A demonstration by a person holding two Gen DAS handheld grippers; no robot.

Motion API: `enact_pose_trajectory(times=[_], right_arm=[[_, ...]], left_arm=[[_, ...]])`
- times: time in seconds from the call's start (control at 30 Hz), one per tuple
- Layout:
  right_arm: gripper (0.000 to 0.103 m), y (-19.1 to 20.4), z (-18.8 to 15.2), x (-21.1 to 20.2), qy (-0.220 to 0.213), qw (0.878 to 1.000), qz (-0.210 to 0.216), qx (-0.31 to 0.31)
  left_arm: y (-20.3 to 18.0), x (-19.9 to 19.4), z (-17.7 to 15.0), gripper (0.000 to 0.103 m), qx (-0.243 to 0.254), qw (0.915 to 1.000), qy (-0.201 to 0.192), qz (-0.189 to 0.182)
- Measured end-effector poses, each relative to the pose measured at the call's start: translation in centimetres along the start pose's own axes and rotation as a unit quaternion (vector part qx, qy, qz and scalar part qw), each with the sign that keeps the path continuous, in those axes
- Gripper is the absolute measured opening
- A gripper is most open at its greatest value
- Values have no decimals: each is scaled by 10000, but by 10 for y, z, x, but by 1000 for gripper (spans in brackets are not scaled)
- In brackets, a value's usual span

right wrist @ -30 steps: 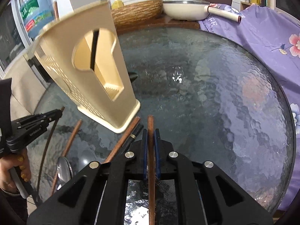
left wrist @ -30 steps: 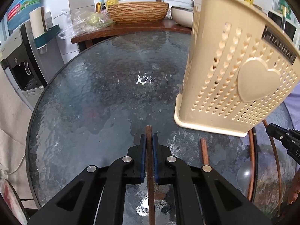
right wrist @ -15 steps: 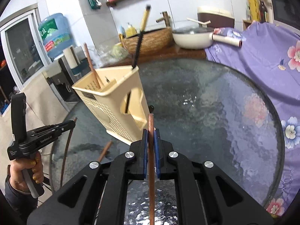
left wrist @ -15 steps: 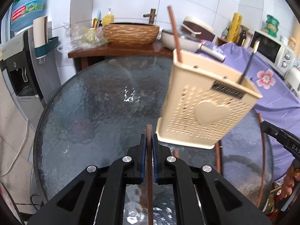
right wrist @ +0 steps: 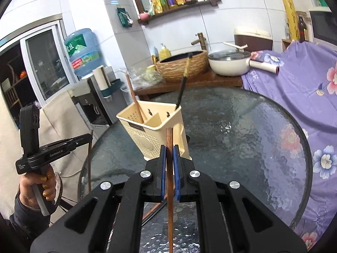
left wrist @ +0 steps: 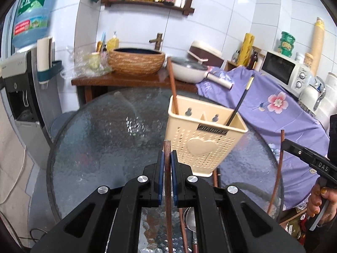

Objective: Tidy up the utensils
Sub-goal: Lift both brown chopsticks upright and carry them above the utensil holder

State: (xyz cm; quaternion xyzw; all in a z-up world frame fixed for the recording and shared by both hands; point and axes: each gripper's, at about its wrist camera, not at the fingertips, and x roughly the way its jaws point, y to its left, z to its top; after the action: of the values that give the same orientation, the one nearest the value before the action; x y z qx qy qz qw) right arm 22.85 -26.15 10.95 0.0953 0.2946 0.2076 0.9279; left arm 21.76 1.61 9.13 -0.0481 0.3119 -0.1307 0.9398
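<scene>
**Two sticks in hand, two already in the caddy**

Both sets of jaws are clamped tight on wood. Lower centre of the left wrist view, the left gripper [left wrist: 167, 164] pinches a slim dark-brown wooden chopstick [left wrist: 167, 179] between its blue pads, the squared tip poking just past them. Same story in the right wrist view: the right gripper [right wrist: 169, 162] squeezes a warmer reddish-brown wooden chopstick [right wrist: 169, 181], held upright, its blunt end standing against the caddy behind.

And there's the target, mid-frame: a cream plastic utensil caddy [left wrist: 203, 147], perforated all over, with a raised heart on its face and a divider splitting it into compartments. It stands upright on the round, dimpled dark-glass table [left wrist: 101, 139], which throws back bright glints.

Progress, as I read it: partway. A long brown wooden stick [left wrist: 172, 84] leans in the caddy's left compartment, and a thin black chopstick with a pale yellow top [left wrist: 240, 103] leans out of the right one. Two in, two in the air, neither over the opening yet.

Still to sort: at the bottom of the left wrist view, under the gripper, a shiny metal spoon bowl [left wrist: 190, 219] lies on the glass beside more brown sticks [left wrist: 182, 223]; how many I can't tell, the gripper body hides them.

Smooth, thin, round-ish sticks in hard pads could pivot, so the drop wants a steady vertical aim.
</scene>
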Motion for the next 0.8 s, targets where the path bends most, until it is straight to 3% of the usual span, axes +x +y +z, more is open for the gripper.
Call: enact_pose_trajectory(times=[0.8], right_arm=[[7,33,29,-46,-378,9979,159,-498]], left_arm=[[-26,-45,29,6,424,9979,-476,-135]])
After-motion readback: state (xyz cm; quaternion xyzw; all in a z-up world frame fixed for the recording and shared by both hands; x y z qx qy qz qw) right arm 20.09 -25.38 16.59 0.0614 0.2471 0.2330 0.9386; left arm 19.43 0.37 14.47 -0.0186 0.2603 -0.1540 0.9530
